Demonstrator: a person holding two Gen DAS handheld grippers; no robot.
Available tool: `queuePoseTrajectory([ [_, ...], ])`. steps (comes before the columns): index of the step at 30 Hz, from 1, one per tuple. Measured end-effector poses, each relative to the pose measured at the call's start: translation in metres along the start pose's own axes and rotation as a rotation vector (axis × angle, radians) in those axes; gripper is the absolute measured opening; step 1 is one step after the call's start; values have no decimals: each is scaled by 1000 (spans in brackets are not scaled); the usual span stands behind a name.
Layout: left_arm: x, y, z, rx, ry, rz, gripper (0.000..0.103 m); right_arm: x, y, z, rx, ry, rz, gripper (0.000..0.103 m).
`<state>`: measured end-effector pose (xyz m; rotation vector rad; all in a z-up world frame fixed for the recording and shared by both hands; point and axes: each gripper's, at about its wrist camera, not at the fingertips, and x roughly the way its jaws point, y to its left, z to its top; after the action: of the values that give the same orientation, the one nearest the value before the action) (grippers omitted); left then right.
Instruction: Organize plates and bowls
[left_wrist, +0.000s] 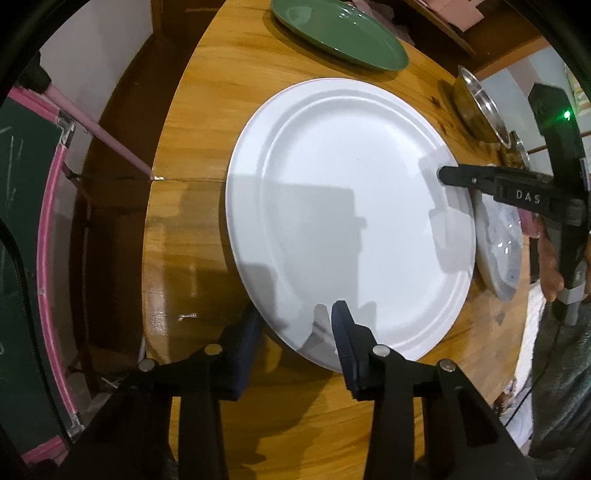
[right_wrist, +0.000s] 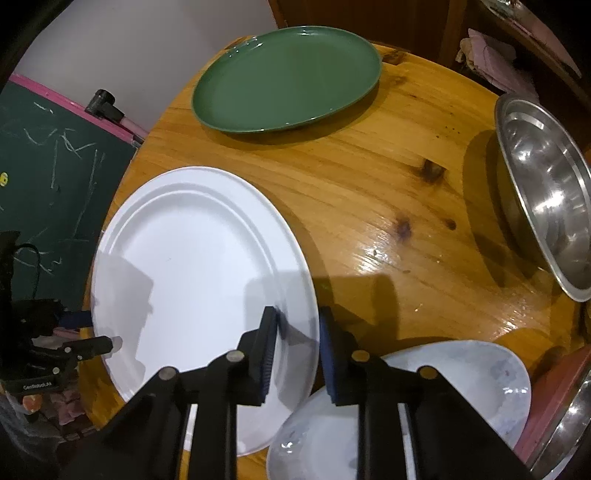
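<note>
A large white plate (left_wrist: 351, 206) (right_wrist: 192, 266) lies on the round wooden table (right_wrist: 369, 184). My left gripper (left_wrist: 295, 317) straddles its near rim, one blue-padded finger (left_wrist: 341, 332) over the plate and the other outside the edge, with a wide gap between them. My right gripper (right_wrist: 299, 328) straddles the opposite rim the same way, its jaws narrower, and a strip of plate shows between the pads. A green plate (right_wrist: 288, 77) (left_wrist: 340, 33) sits at the far side. A steel bowl (right_wrist: 546, 192) (left_wrist: 480, 107) stands to the right.
A marbled white-and-grey dish (right_wrist: 461, 384) (left_wrist: 498, 240) lies right beside the white plate under my right gripper. Another steel rim (right_wrist: 569, 424) and a reddish thing (right_wrist: 554, 387) are at the near right. A green chalkboard with a pink frame (right_wrist: 48, 166) stands off the table's left.
</note>
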<state>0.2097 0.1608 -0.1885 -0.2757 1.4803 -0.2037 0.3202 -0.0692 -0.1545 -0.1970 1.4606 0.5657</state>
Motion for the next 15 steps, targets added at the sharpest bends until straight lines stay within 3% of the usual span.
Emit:
queuePoseTrajectory([
  [15,-41,6,-13,-37,-73,40,37,-18,15,-8,23,-29,-5,22],
])
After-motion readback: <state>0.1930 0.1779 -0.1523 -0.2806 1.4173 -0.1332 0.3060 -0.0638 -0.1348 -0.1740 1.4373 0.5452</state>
